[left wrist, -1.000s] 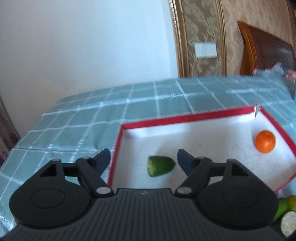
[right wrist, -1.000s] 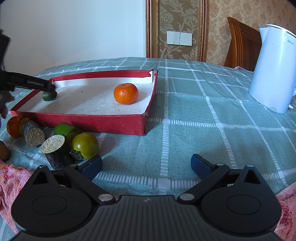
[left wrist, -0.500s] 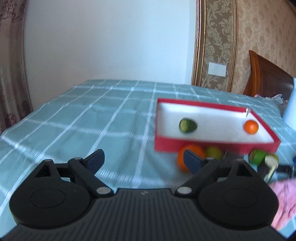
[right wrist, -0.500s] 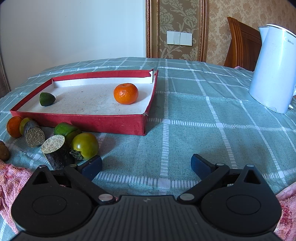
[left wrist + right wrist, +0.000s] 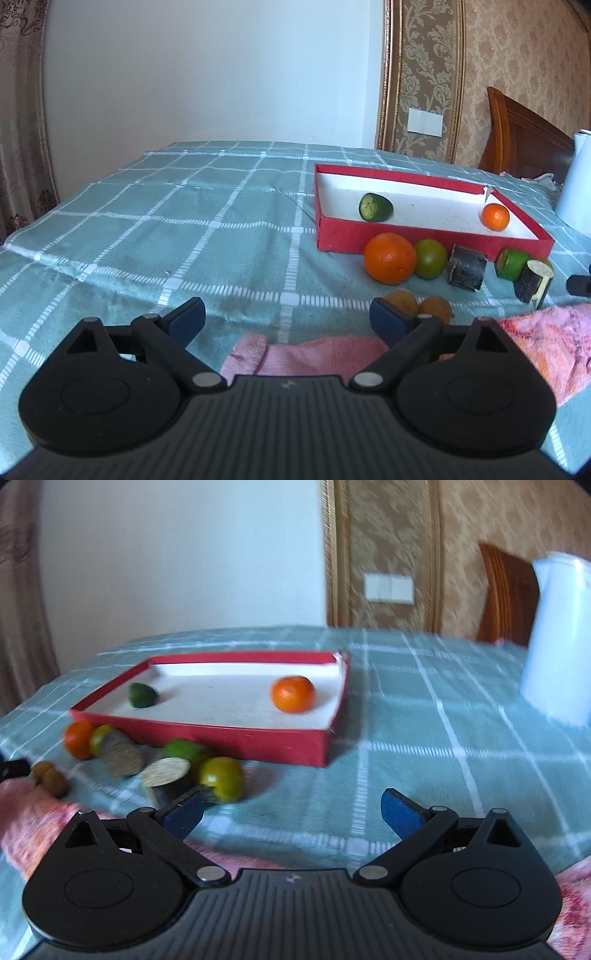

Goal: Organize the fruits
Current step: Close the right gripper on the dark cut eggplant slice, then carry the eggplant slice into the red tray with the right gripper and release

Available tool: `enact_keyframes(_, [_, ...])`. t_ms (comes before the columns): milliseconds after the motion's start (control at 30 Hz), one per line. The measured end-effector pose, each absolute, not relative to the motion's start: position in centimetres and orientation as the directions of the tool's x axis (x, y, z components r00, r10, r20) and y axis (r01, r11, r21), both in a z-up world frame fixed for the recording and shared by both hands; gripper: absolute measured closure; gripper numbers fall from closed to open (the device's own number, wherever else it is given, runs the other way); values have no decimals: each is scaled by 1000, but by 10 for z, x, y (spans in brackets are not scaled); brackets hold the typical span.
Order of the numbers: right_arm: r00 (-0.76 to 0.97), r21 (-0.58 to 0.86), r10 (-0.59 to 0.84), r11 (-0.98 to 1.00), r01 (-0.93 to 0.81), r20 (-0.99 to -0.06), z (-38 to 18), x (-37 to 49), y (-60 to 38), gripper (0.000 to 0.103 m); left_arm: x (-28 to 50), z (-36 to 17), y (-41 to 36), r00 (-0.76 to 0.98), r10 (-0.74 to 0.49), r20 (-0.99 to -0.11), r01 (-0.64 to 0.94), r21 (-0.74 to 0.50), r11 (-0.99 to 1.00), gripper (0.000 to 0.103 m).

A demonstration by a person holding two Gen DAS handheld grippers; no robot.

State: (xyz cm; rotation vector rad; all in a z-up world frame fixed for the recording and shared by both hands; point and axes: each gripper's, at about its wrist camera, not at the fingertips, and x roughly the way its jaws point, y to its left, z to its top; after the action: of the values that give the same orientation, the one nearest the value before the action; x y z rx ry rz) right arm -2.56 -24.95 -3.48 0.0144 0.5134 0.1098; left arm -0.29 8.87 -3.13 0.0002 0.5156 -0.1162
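Observation:
A red tray [image 5: 406, 243] [image 5: 236, 738] with a white floor holds a cut green fruit [image 5: 376, 207] [image 5: 142, 695] and a small orange [image 5: 495, 217] [image 5: 292, 693]. In front of it on the cloth lie a large orange [image 5: 389, 258], a green fruit [image 5: 430, 257], dark cut pieces [image 5: 467, 267], another green fruit [image 5: 221, 778] and two small brown fruits [image 5: 417, 308]. My left gripper [image 5: 287, 320] is open and empty, well short of the fruits. My right gripper [image 5: 291, 812] is open and empty, just right of the green fruit.
A white kettle [image 5: 561, 638] stands right of the tray. A pink towel [image 5: 317, 354] [image 5: 33, 812] lies at the table's near edge. A wooden chair [image 5: 517, 140] stands behind the table. The checked cloth [image 5: 147, 229] stretches left of the tray.
My left gripper has let go of the cut green fruit in the tray and pulled back far from it. My right gripper has shifted and its view is blurred by motion.

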Motion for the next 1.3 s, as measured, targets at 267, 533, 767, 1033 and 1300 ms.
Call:
enact_keyframes(267, [847,48,242,967,-249,-474,-24,-33,-216,26,0,-36,92,848,-137,-512,129,-52,990,6])
enact_keyframes(533, [789,71,293,950,-304,-540,-34,-11,-198,53,1,-36,94,835,-177,-520,162,-74,984,2])
enact_keyframes(767, [788,43,267,955,-294,-555,-37,-1,-190,53,0,-36,93,829,-202,-522,189,-78,979,0])
enact_keyframes(1033, [794,50,249,962,-267,-555,-39,6,-190,70,2,-36,97,822,-222,-524,197,-104,975,0])
enact_keyframes(1300, [794,61,252,963,-263,-553,-39,6,-192,70,1,-36,97,820,-226,-526,206,-98,974,0])
